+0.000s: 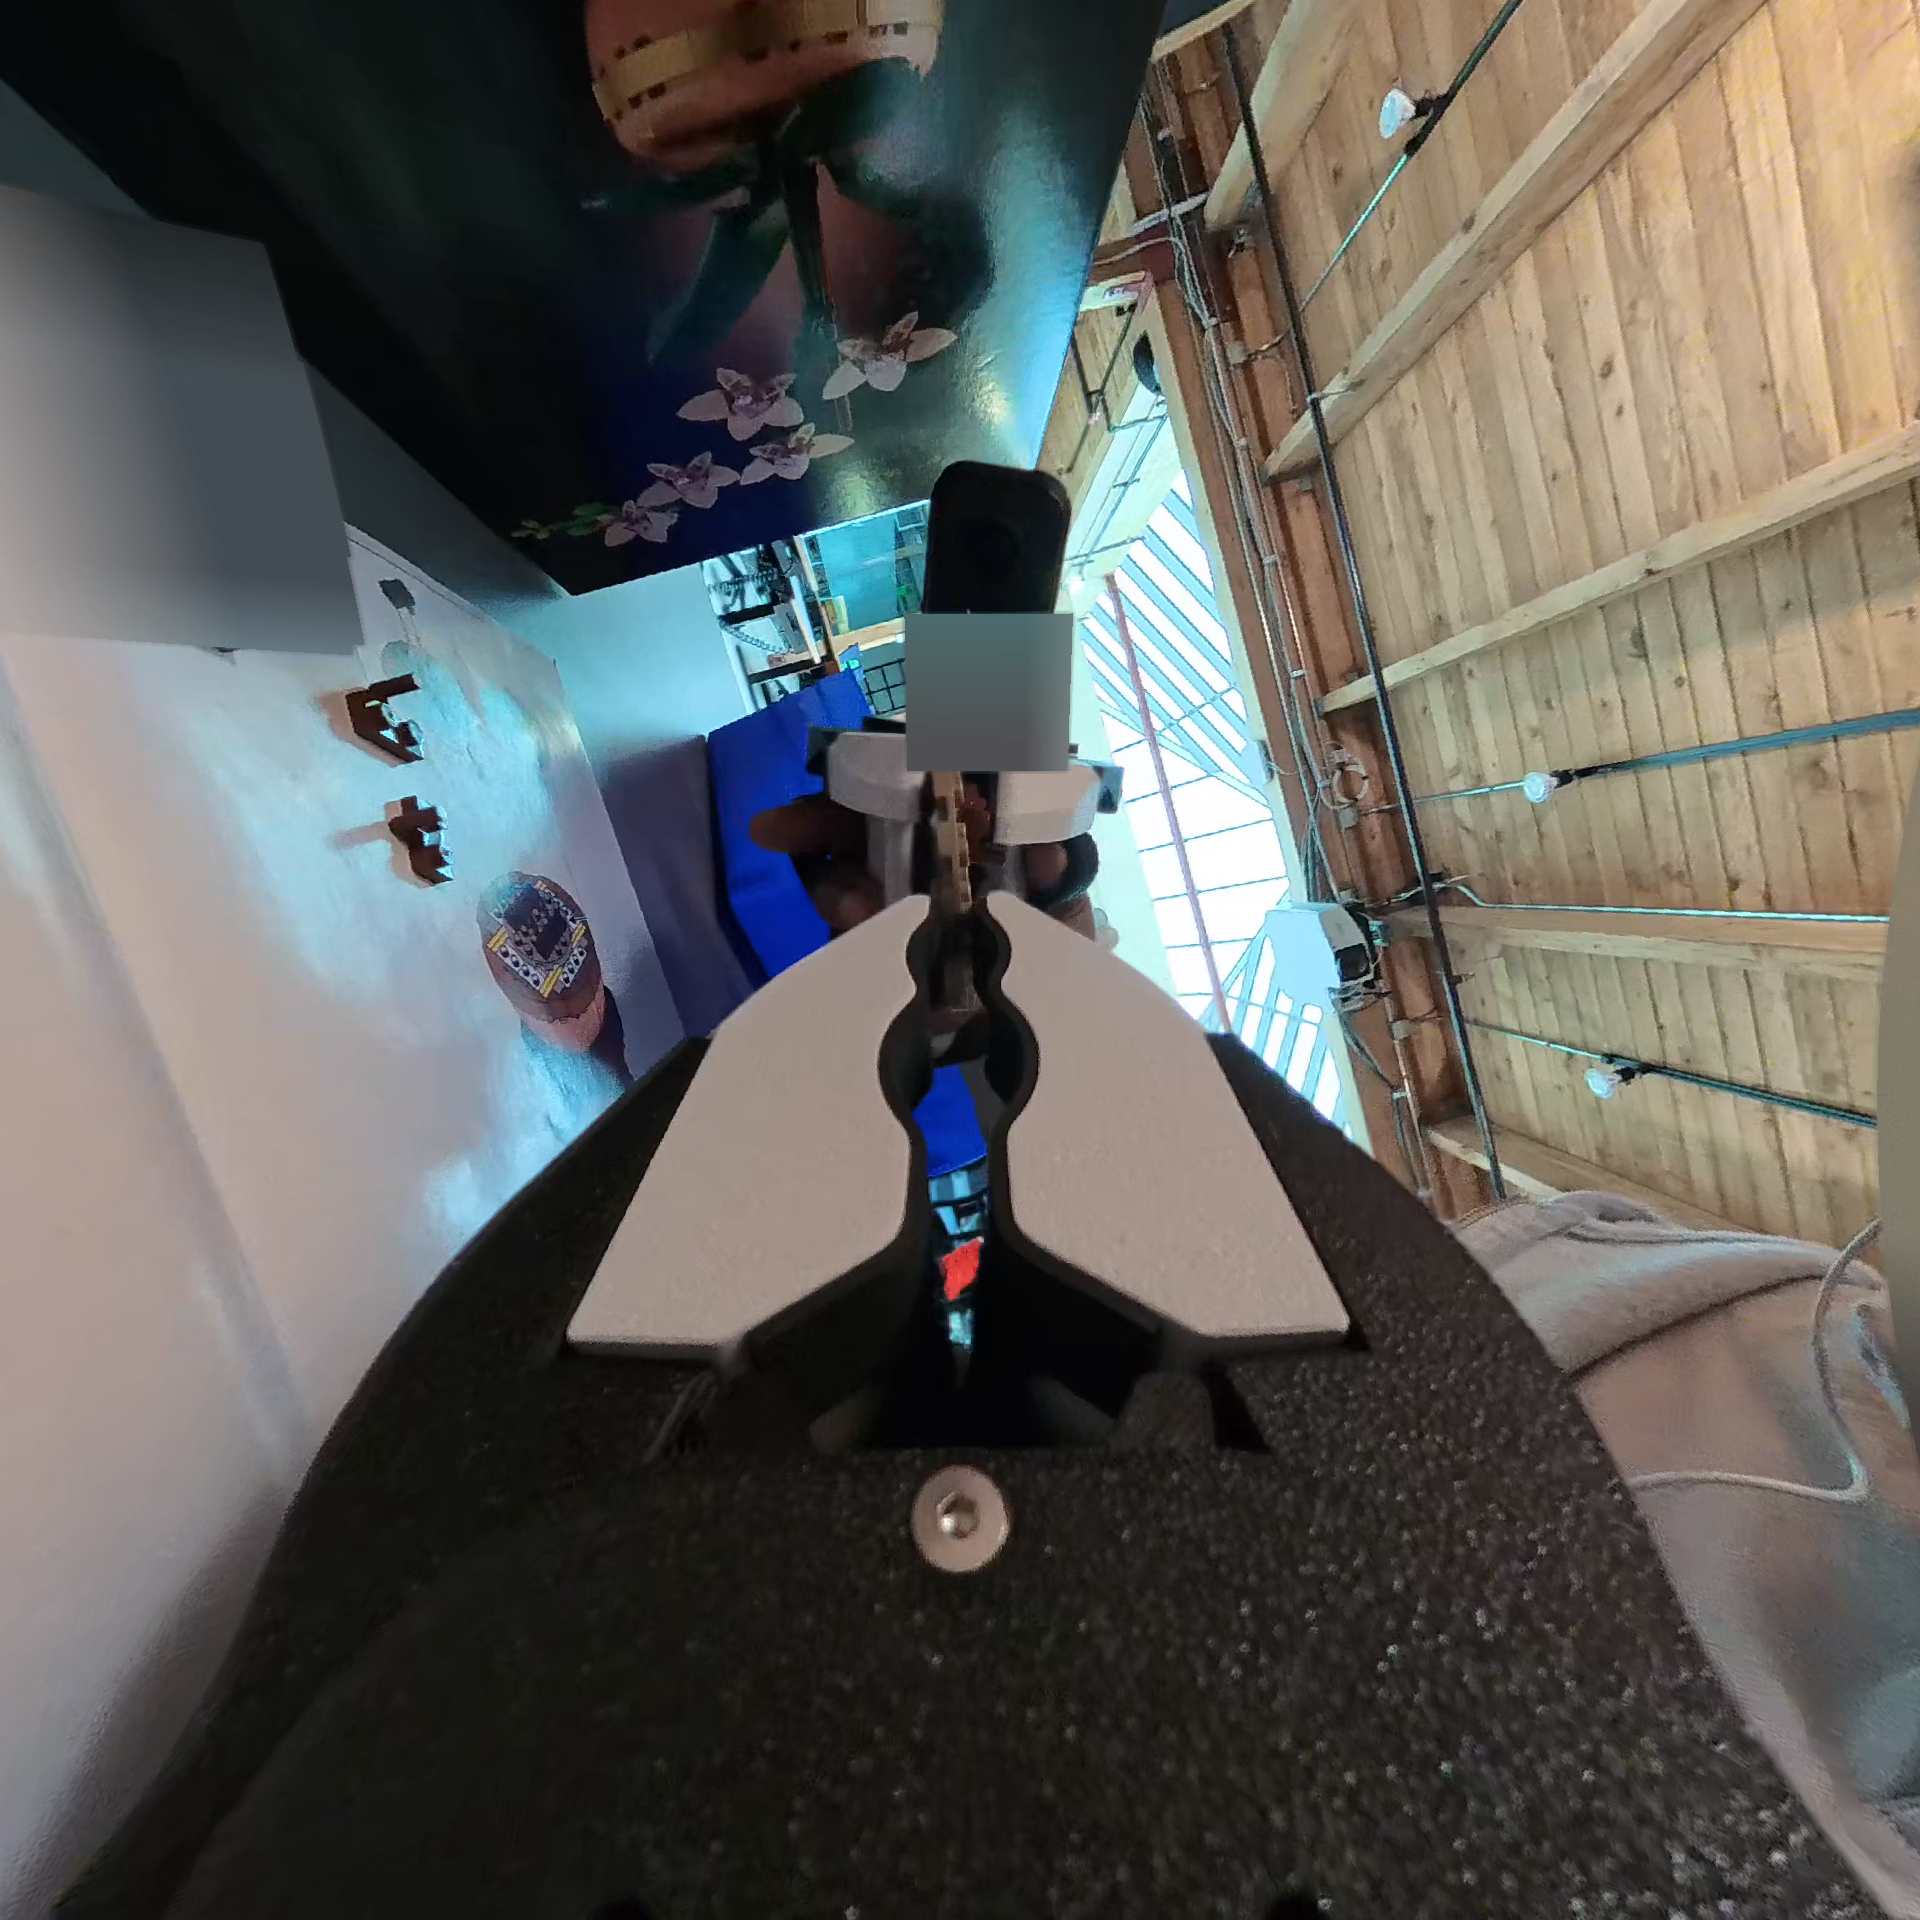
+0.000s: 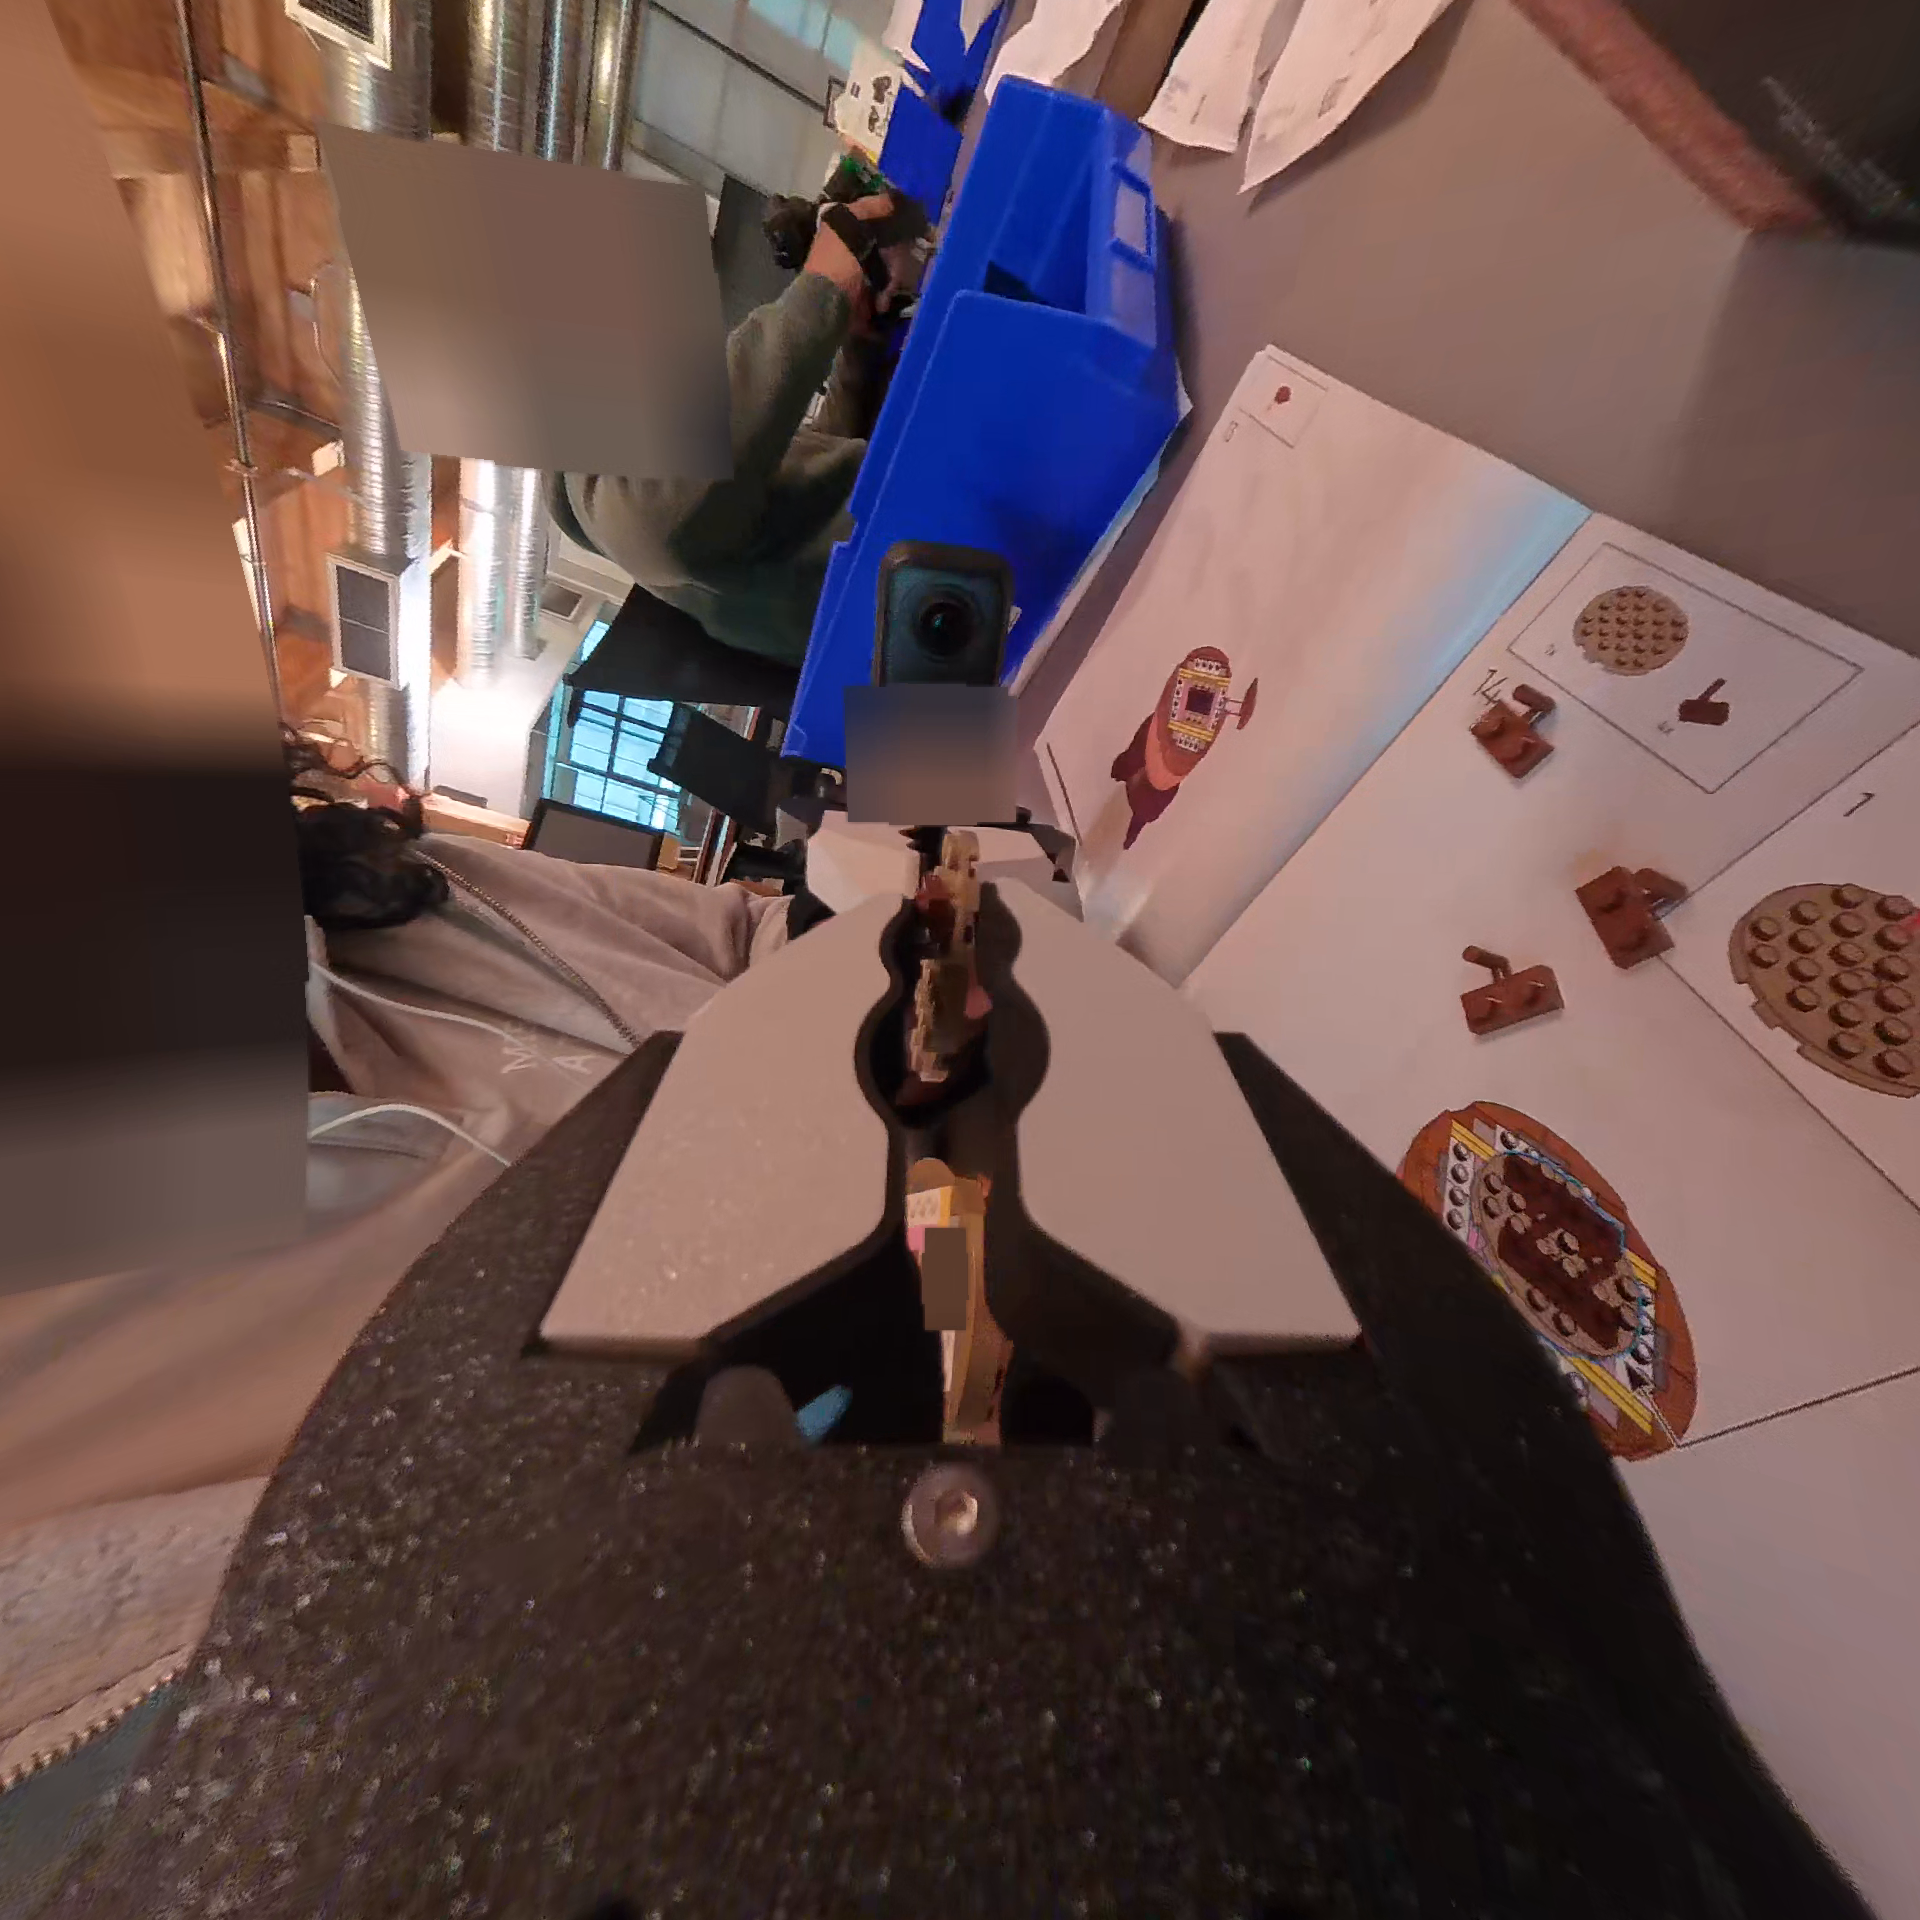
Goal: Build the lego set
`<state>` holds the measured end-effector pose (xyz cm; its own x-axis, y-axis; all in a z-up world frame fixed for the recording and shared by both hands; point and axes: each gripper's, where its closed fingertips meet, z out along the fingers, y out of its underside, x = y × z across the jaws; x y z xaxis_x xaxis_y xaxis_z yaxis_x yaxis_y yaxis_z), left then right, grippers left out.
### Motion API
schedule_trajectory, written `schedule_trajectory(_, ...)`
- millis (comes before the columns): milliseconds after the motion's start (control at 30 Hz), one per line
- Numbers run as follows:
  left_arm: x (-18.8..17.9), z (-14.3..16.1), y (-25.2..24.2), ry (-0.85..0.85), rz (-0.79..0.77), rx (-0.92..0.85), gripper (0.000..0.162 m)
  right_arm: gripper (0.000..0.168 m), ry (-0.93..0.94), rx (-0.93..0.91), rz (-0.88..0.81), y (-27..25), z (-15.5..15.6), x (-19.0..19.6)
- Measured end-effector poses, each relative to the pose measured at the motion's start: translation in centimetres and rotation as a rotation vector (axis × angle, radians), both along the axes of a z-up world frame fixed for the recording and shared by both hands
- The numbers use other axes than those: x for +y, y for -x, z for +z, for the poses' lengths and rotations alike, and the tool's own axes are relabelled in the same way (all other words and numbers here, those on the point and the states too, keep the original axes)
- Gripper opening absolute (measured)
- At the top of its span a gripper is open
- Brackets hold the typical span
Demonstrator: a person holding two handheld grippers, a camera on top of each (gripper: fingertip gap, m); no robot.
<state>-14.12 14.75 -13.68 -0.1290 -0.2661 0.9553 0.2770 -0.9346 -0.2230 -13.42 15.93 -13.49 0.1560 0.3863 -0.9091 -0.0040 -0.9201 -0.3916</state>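
Held edge-on in the air, the round tan studded lego plate with brown pieces (image 2: 951, 977) sits pinched between both facing grippers, left gripper (image 1: 956, 920) and right gripper (image 2: 951, 904) each clenched on opposite rims; loose brown bracket bricks (image 2: 1512, 727) lie far right on the instruction sheet (image 2: 1351, 831).

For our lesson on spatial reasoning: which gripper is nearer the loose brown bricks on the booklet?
Right. The right gripper has the bricks just beside its fingers. From the left gripper they lie farther off, beyond its tips.
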Motion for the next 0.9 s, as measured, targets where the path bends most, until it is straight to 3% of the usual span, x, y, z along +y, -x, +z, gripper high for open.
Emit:
schedule_trajectory(400,-1.4,1.4,0.0,-0.433,-0.002,0.147,0.005,0.007,-0.193,0.083,0.045,-0.1,1.8,-1.6)
schedule_trajectory(567,-2.0,2.1,0.2,-0.510,-0.073,0.116,0.021,0.007,-0.248,0.066,0.037,0.3,1.6,-2.3)
schedule_trajectory(900,-2.5,2.2,0.2,-0.581,-0.081,0.165,0.010,0.006,-0.282,0.075,0.051,1.3,1.5,-3.8)
